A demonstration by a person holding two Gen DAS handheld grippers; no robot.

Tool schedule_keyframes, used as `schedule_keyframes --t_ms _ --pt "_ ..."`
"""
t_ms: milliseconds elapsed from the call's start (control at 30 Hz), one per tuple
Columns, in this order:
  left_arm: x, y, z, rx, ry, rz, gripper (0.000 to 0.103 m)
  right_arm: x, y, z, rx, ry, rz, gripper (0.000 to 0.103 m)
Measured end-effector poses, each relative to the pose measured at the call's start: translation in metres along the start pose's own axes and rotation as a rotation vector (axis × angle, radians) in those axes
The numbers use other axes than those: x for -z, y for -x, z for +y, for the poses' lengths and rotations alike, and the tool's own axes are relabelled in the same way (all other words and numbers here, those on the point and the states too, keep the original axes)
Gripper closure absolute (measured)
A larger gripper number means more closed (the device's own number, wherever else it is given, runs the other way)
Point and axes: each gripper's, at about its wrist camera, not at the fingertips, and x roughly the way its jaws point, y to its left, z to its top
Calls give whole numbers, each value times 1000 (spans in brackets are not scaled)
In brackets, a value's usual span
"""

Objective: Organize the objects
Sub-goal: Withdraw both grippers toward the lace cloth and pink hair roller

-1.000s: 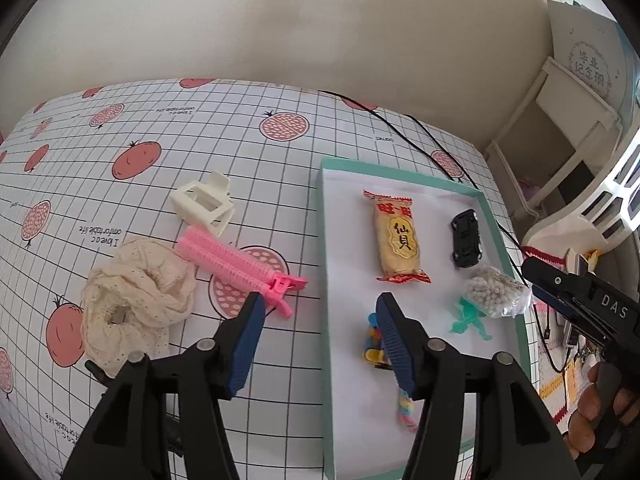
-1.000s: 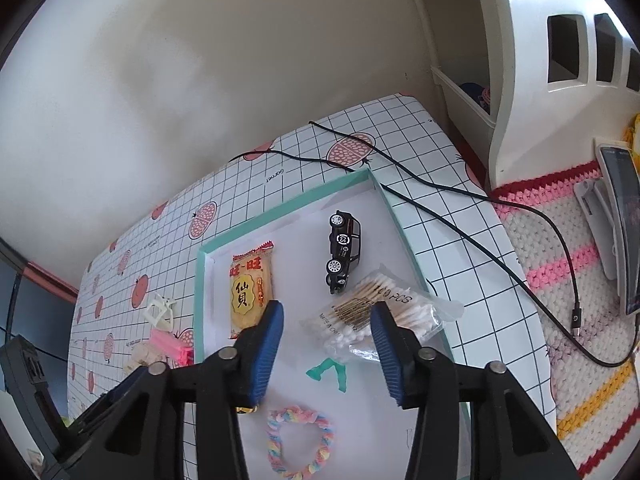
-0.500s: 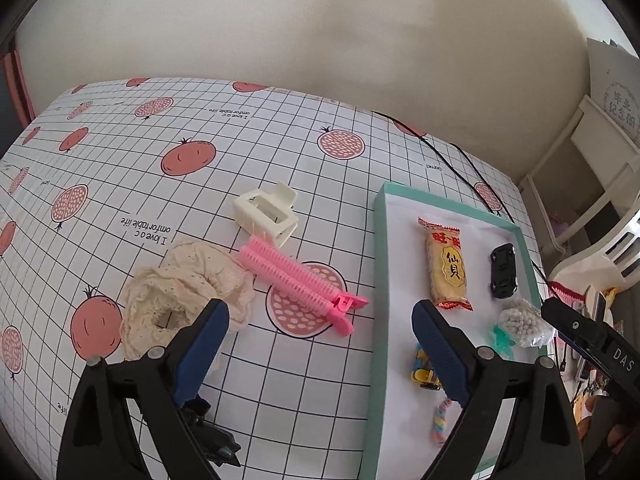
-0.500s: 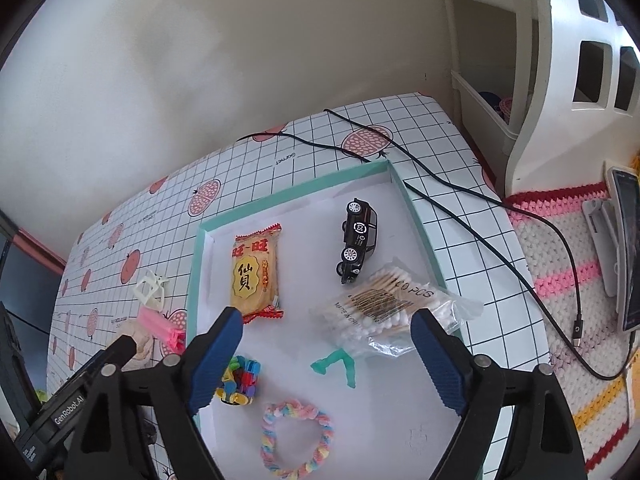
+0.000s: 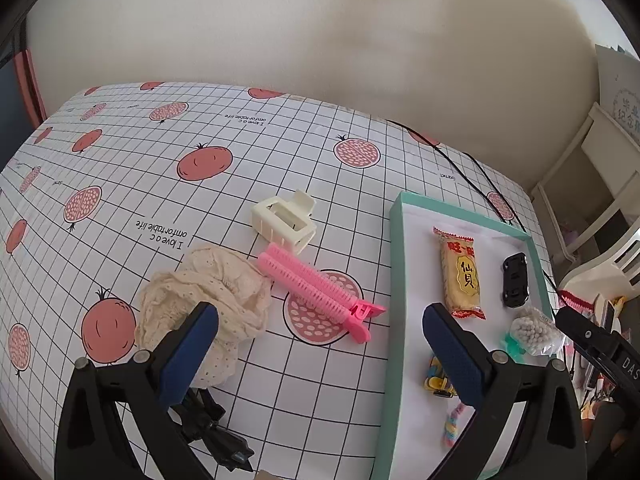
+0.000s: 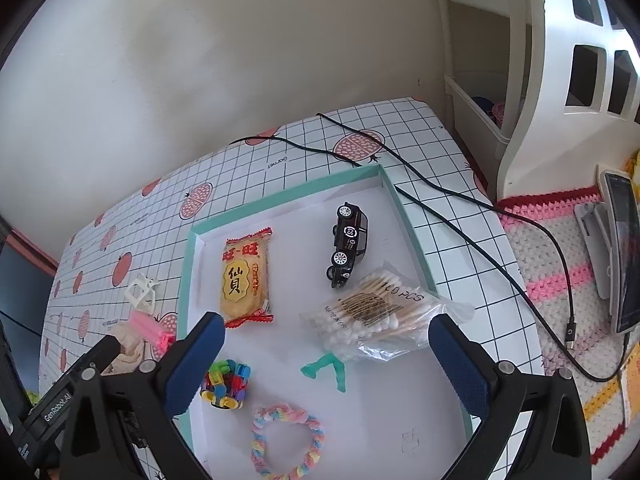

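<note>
Left tool (image 5: 320, 344) and right tool (image 6: 326, 354) both spread, empty, bracelet (image 6: 286, 440) edge cropped

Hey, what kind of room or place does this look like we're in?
Probably a home, maybe a child's room: a tabletop with a pomegranate-print cloth, white cubby furniture beside it, a crocheted striped mat, and hair accessories near a tray of small toys and snacks.

left gripper (image 5: 320, 344) spread wide, right gripper (image 6: 326, 354) likewise

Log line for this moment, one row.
left gripper: open, empty | right gripper: open, empty | tray: snack, toy car, cotton swabs | outside: pink clip, scrunchie
</note>
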Motion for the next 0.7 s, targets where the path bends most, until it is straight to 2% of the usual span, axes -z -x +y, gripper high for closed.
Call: schedule_keyframes --t_ms 400,700 --pt "-5 6 4 13 -10 -26 1 0 0 6 -13 1 -2 0" --pt "-16 23 40 7 45 -46 1 -4 7 33 -22 30 -26 0"
